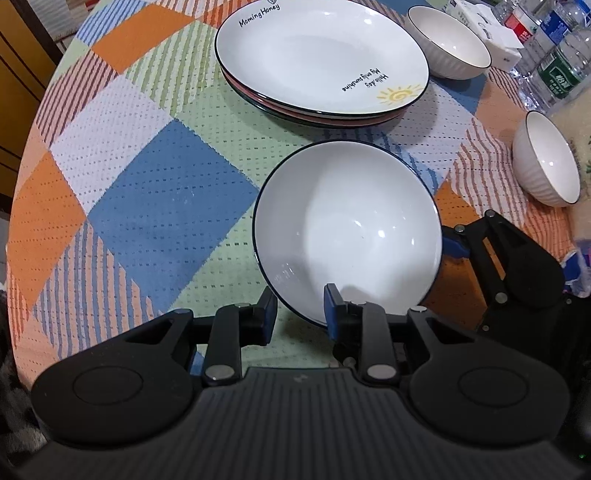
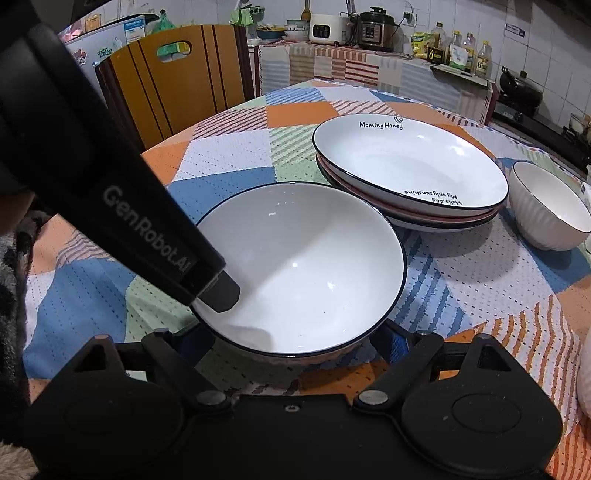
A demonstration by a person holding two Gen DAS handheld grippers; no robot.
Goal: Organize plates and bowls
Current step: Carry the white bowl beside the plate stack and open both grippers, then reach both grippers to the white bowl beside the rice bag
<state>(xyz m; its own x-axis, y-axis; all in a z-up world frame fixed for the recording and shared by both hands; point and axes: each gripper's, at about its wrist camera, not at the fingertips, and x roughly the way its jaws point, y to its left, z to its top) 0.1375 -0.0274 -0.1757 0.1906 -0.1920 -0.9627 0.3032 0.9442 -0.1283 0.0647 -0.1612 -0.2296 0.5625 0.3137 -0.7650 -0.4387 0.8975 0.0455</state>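
A white bowl with a dark rim (image 1: 347,232) (image 2: 303,269) is held tilted above the patterned tablecloth. My left gripper (image 1: 300,314) is shut on its near rim, one finger inside the bowl and one outside. My right gripper (image 2: 291,345) sits open beside the bowl, its fingers spread wide under the bowl's edge; it shows at the right in the left wrist view (image 1: 491,254). Behind the bowl stands a stack of plates (image 1: 321,59) (image 2: 410,173), the top one white with "Morning Honey" lettering. Two small white ribbed bowls (image 1: 448,40) (image 1: 546,162) stand to the right; one shows in the right wrist view (image 2: 550,210).
The round table (image 1: 147,177) has a checked cloth. Water bottles (image 1: 554,55) and a white box (image 1: 491,29) stand at the far right. A wooden chair (image 2: 177,85) is behind the table; a kitchen counter (image 2: 369,62) with appliances lies beyond.
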